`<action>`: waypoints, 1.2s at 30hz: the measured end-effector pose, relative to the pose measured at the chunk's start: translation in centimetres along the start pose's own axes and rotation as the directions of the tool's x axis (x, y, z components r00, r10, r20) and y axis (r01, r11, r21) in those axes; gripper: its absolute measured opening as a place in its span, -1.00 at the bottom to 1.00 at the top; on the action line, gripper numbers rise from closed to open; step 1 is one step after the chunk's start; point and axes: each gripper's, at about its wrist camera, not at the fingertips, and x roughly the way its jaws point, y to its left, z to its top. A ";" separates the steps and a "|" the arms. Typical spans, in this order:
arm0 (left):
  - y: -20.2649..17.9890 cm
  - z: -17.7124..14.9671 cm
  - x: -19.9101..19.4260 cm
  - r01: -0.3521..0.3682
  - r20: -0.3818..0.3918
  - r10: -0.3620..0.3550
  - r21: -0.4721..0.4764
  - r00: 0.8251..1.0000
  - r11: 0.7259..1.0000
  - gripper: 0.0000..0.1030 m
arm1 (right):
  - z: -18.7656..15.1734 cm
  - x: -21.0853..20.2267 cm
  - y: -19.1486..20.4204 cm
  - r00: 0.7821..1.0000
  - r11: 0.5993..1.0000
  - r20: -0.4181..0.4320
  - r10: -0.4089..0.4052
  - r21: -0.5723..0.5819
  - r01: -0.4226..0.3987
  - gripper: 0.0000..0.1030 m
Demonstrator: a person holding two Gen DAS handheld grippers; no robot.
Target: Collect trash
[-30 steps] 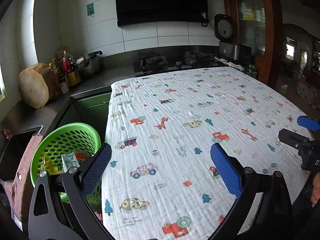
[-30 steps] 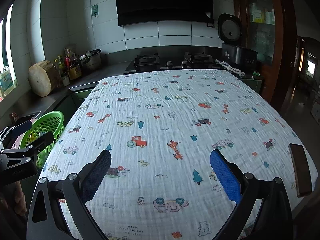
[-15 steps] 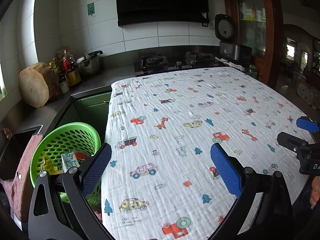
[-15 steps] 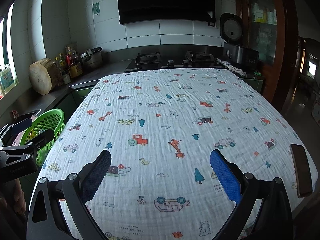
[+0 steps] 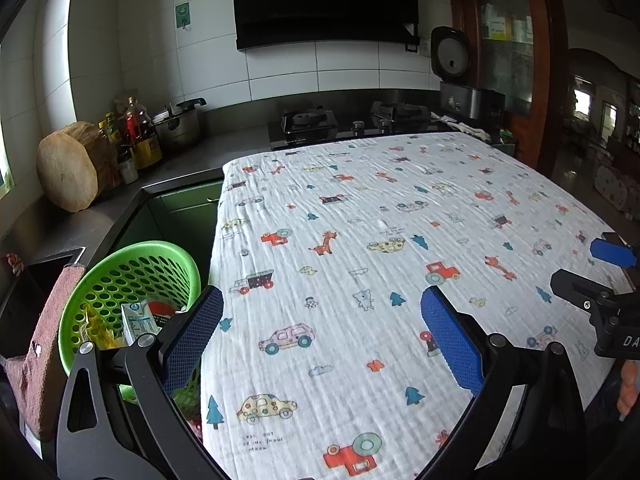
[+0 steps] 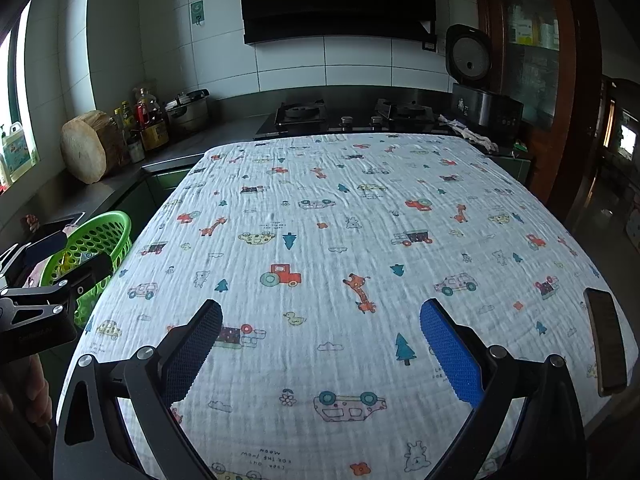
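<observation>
A green perforated basket [image 5: 132, 280] stands left of the table and holds a small carton [image 5: 138, 322], yellow wrappers and other trash; it also shows in the right wrist view [image 6: 96, 240]. My left gripper [image 5: 320, 328] is open and empty above the table's near left edge, beside the basket. My right gripper [image 6: 320, 340] is open and empty above the table's near middle. The table is covered by a white cloth with cartoon prints [image 5: 380, 240]. No loose trash shows on the cloth.
A dark phone [image 6: 606, 344] lies at the table's right edge. A pink towel [image 5: 44, 344] hangs by the sink. A wooden block [image 5: 70, 166], bottles, a pot, a stove and a rice cooker [image 5: 460, 76] line the counter.
</observation>
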 end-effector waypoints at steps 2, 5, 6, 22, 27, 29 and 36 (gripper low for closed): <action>0.0 0.0 0.0 0.002 0.001 -0.002 -0.001 1.000 1.000 0.90 | 0.0 0.0 0.0 1.000 1.000 0.000 0.000 0.001 0.000 0.86; 0.1 0.0 0.0 0.003 0.001 -0.003 -0.002 1.000 1.000 0.90 | 0.0 0.0 0.0 1.000 1.000 0.001 -0.002 0.002 0.002 0.86; 0.1 0.0 0.0 0.003 0.001 -0.003 -0.002 1.000 1.000 0.90 | 0.0 0.0 -0.1 1.000 1.000 0.002 -0.002 0.003 0.002 0.86; 0.1 0.0 0.0 0.006 -0.002 -0.006 -0.009 1.000 1.000 0.90 | -0.1 0.0 -0.4 1.000 1.000 -0.001 -0.007 0.005 0.007 0.86; 0.0 -0.1 0.0 0.008 -0.002 -0.008 -0.010 1.000 1.000 0.90 | -0.1 -0.1 -0.5 1.000 1.000 -0.001 -0.011 0.006 0.011 0.86; 0.0 -0.1 0.0 0.008 -0.003 -0.008 -0.011 1.000 1.000 0.90 | -0.1 -0.2 -0.6 1.000 1.000 0.000 -0.009 0.007 0.009 0.86; -0.1 -0.2 0.0 0.013 -0.002 -0.013 -0.014 1.000 1.000 0.90 | -0.1 -0.2 -0.5 1.000 1.000 -0.001 -0.010 0.006 0.010 0.86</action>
